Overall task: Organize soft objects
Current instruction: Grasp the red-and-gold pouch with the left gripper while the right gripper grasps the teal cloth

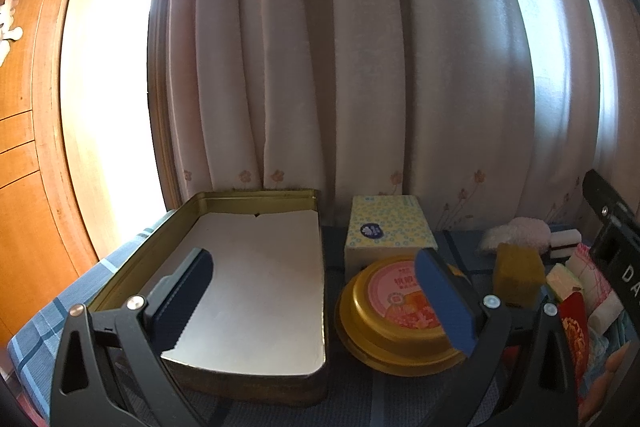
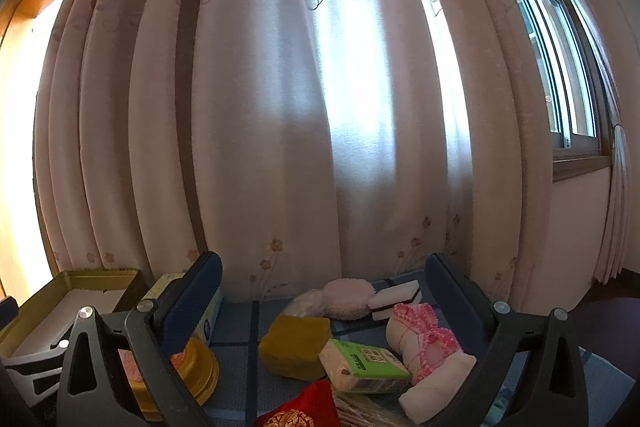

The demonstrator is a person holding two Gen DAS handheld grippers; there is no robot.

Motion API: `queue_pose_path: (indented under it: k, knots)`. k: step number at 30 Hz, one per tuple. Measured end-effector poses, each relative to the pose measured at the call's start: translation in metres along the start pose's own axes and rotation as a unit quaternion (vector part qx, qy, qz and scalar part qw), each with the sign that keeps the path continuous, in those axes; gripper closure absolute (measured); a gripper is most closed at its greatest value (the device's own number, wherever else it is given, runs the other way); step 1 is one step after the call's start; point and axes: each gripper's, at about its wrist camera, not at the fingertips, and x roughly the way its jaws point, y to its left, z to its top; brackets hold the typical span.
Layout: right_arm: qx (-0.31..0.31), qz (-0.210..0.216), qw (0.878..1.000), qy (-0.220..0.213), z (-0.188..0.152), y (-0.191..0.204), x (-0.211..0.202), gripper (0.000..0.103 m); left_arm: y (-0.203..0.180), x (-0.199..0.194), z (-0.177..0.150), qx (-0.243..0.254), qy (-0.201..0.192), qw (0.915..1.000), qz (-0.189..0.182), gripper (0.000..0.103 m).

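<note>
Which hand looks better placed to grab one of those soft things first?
Probably the right. The right gripper is open with the yellow sponge and tissue pack lying between its fingers. The left gripper, also open, faces the empty gold tin.

Curtain [image 2: 280,127] at 12 o'clock; window [image 2: 560,67] at 2 o'clock; wooden cabinet [image 1: 24,147] at 9 o'clock; blue plaid worktop [image 2: 236,351].

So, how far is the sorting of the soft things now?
Nothing looks done yet: the tin holds only a white liner. Nothing is in hand either; the left gripper and right gripper are both open with nothing between the fingers. All is left: the sponge, tissue pack, pink puff, knitted piece and red pouch lie on the blue cloth.
</note>
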Motion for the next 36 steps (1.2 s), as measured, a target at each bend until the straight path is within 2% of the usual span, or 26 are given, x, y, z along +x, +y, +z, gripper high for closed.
queue_pose_path:
  k: [10, 19, 25, 33, 36]
  knots:
    - [-0.017, -0.009, 1.000, 0.014, 0.000, -0.014, -0.002, 0.001, -0.011, -0.014, -0.005, 0.021, 0.005, 0.9998, -0.005, 0.001]
    - [0.001, -0.046, 0.999, 0.017, 0.003, -0.068, -0.007, 0.001, -0.026, -0.020, -0.007, 0.045, 0.012, 0.9989, -0.007, 0.001]
    - [0.015, -0.058, 0.998, 0.036, 0.002, -0.106, -0.009, 0.001, -0.038, -0.026, -0.009, 0.060, 0.017, 0.9980, -0.012, 0.001]
    - [0.021, -0.046, 0.996, 0.073, 0.000, -0.147, -0.017, 0.002, -0.047, -0.033, -0.013, 0.057, 0.036, 0.9961, -0.057, 0.001]
    - [0.019, -0.026, 0.994, 0.104, -0.003, -0.159, -0.016, 0.014, -0.056, -0.035, -0.020, 0.054, 0.060, 0.9929, -0.088, 0.006]
